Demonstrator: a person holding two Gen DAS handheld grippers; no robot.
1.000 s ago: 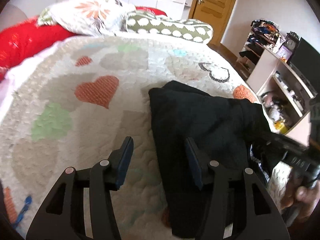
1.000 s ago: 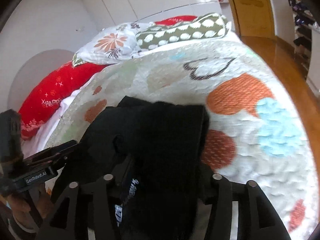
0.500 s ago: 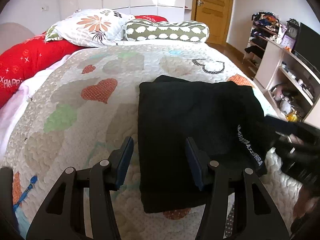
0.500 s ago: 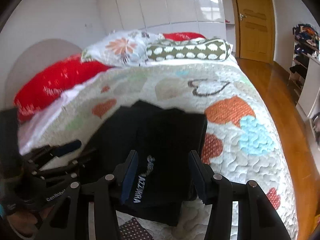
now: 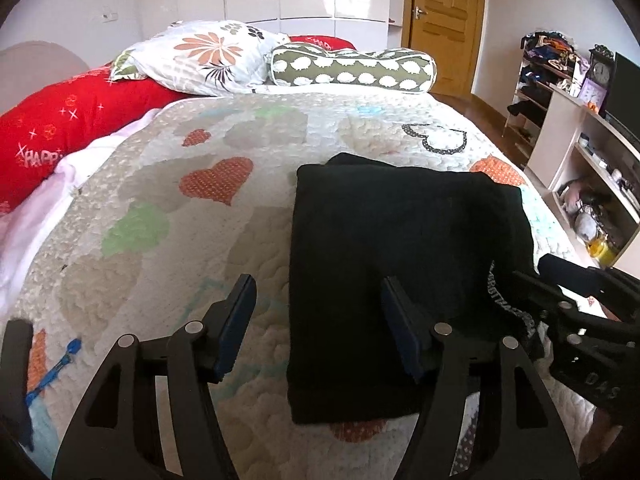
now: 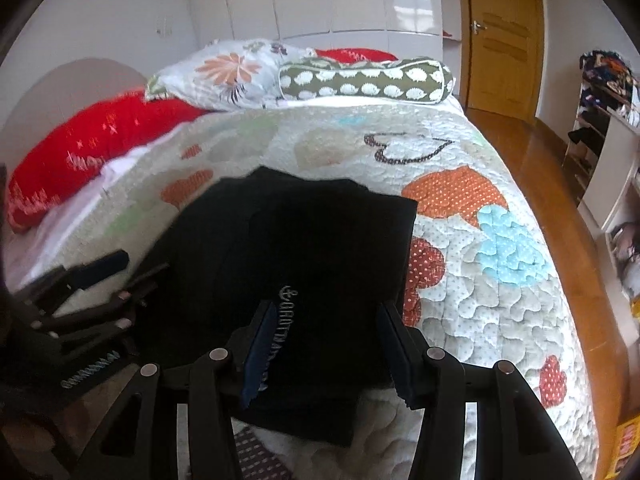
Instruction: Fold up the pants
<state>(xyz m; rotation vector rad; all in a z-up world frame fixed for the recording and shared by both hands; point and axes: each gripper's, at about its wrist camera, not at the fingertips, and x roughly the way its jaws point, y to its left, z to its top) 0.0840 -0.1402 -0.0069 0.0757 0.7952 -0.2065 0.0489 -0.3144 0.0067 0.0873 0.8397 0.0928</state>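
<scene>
The black pants (image 5: 404, 248) lie folded in a flat rectangle on the heart-patterned quilt (image 5: 168, 184). White lettering runs along their near right edge (image 6: 276, 340). My left gripper (image 5: 318, 300) hovers over the pants' near left edge with its jaws opening; the cloth lies below them, untouched by the pads. My right gripper (image 6: 326, 320) stands open above the near right part of the pants (image 6: 320, 248), its pads clear of the cloth. Each gripper shows in the other's view: the right gripper (image 5: 560, 276) at the right edge, the left gripper (image 6: 100, 266) at the left edge.
Pillows line the head of the bed: a red one (image 5: 60, 120), a floral one (image 5: 200, 56) and a green spotted bolster (image 5: 352, 68). A shelf unit (image 5: 580, 152) with clutter stands to the right, past a strip of wooden floor (image 6: 552, 184). A wooden door (image 5: 444, 20) is shut.
Both grippers have drawn back toward the foot of the bed. The right one has let go of the bunched cloth, and the pants now lie flat. The left jaws stand wider.
</scene>
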